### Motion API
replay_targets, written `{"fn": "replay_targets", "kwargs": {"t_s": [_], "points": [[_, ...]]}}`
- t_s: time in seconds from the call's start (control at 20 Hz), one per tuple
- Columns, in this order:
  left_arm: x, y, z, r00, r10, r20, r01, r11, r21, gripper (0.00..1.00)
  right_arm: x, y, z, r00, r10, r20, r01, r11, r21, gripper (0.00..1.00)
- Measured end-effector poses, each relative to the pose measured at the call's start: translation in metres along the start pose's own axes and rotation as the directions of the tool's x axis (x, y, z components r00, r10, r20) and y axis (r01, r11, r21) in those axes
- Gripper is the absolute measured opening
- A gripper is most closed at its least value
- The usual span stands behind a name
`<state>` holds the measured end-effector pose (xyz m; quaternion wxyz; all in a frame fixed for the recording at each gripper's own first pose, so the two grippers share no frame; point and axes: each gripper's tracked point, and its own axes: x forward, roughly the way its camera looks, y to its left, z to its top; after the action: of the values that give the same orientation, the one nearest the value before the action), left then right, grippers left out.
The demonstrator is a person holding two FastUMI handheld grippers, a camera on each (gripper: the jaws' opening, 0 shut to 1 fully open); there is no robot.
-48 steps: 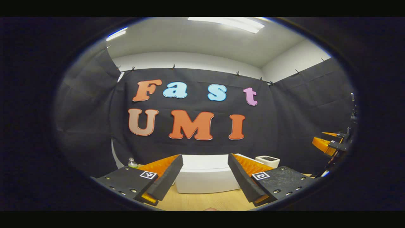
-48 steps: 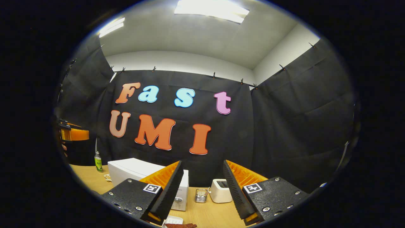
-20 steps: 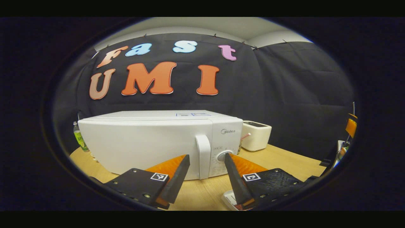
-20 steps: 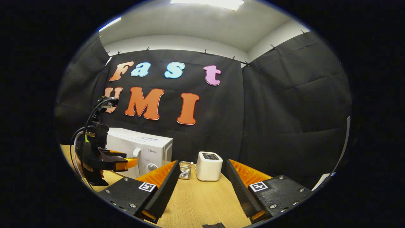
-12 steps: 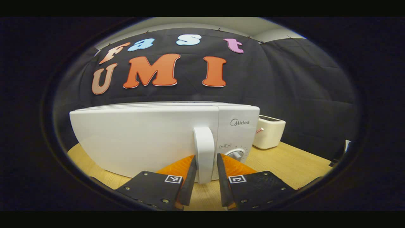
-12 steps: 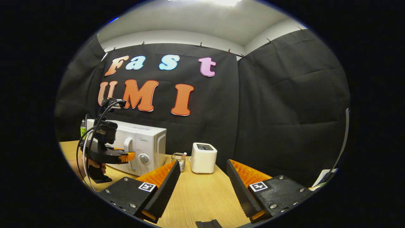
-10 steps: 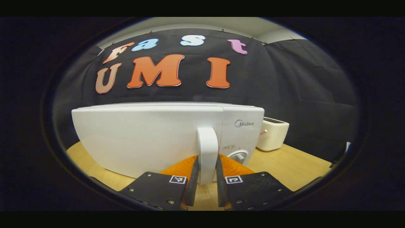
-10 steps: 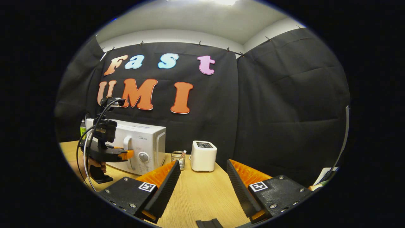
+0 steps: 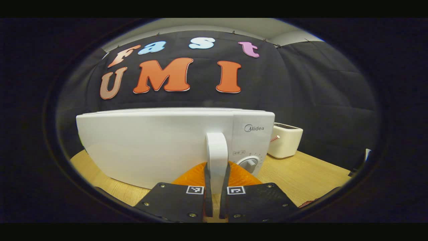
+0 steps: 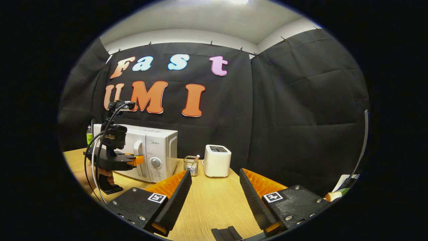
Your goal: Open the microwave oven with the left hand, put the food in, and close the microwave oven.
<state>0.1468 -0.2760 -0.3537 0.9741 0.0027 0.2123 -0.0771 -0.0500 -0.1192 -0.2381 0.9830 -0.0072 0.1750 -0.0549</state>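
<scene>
Inspector: Left gripper view. The left gripper (image 9: 216,180) has its jaws drawn nearly together on the door handle (image 9: 217,157) of the microwave oven (image 9: 174,144), one finger pressing each side of the handle's lower part. The door sits flush; it is not yet open.

Clerk: Where does the oven stand?

Inspector: Toward the far edge of the tabletop (image 9: 301,170), a white toaster (image 9: 285,140) just beside its right end. The oven is a smooth, glossy white box with a round dial (image 9: 249,163) under the control panel; the handle is a rounded upright bar of the same hard plastic.

Clerk: Risks?

Inspector: In my judgement, the grip is low on a slick, rounded handle, so a straight pull could slip off it. A pull that does not follow the door's swing could drag the whole oven toward the near edge.

Clerk: Right gripper view?

Inspector: The right gripper (image 10: 214,192) has its jaws wide apart with nothing between them, over the pale wood-grain tabletop near its front edge. Farther left, a hand (image 10: 100,174) holds the left gripper against the handle. A small clear container (image 10: 190,165) stands between oven and toaster, a green-labelled bottle (image 10: 89,135) behind the oven's left end.

Clerk: The food?

Inspector: I cannot identify it. A dark object (image 10: 227,233) lies at the tabletop's near edge, too cut off to name. If the door swings wide, the right gripper should stay out of its path
</scene>
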Motion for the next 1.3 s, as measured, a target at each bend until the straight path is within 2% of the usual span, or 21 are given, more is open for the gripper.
{"fn": "replay_targets", "kwargs": {"t_s": [0.15, 0.35, 0.5, 0.55, 0.6, 0.65, 0.8, 1.05, 1.3], "points": [[-0.024, -0.002, -0.002, 1.000, -0.008, 0.024, 0.007, 1.000, 0.030, 0.12, -0.004, 0.001, -0.001, 1.000, -0.003, -0.013, 0.003, 1.000, 0.010, 0.90], [-0.065, 0.002, -0.009, 0.997, -0.074, 0.021, 0.074, 0.997, 0.021, 0.07, -0.008, 0.017, -0.004, 0.999, 0.023, -0.034, -0.022, 0.999, 0.041, 0.90], [-0.098, 0.010, -0.013, 0.993, -0.114, 0.029, 0.113, 0.993, 0.033, 0.12, -0.010, 0.032, -0.011, 0.997, 0.047, -0.062, -0.044, 0.998, 0.050, 0.90], [-0.108, 0.013, -0.015, 0.991, -0.128, 0.030, 0.127, 0.991, 0.031, 0.07, -0.011, 0.038, -0.013, 0.996, 0.054, -0.073, -0.050, 0.997, 0.054, 0.90], [-0.119, 0.016, -0.016, 0.990, -0.140, 0.033, 0.139, 0.990, 0.033, 0.09, -0.012, 0.043, -0.014, 0.994, 0.066, -0.083, -0.061, 0.996, 0.060, 0.90], [-0.129, 0.021, -0.017, 0.988, -0.149, 0.036, 0.148, 0.988, 0.036, 0.07, -0.013, 0.049, -0.016, 0.993, 0.075, -0.094, -0.069, 0.995, 0.068, 0.90], [-0.159, 0.035, -0.019, 0.984, -0.171, 0.050, 0.168, 0.985, 0.049, 0.09, -0.013, 0.067, -0.025, 0.986, 0.108, -0.127, -0.096, 0.991, 0.098, 0.83], [-0.212, 0.069, -0.026, 0.977, -0.185, 0.105, 0.179, 0.982, 0.066, 0.08, -0.006, 0.088, -0.042, 0.971, 0.138, -0.197, -0.111, 0.983, 0.144, 0.79], [-0.260, 0.117, -0.030, 0.981, -0.139, 0.138, 0.130, 0.989, 0.074, 0.10, -0.001, 0.103, -0.062, 0.953, 0.154, -0.260, -0.110, 0.978, 0.178, 0.75]]}}
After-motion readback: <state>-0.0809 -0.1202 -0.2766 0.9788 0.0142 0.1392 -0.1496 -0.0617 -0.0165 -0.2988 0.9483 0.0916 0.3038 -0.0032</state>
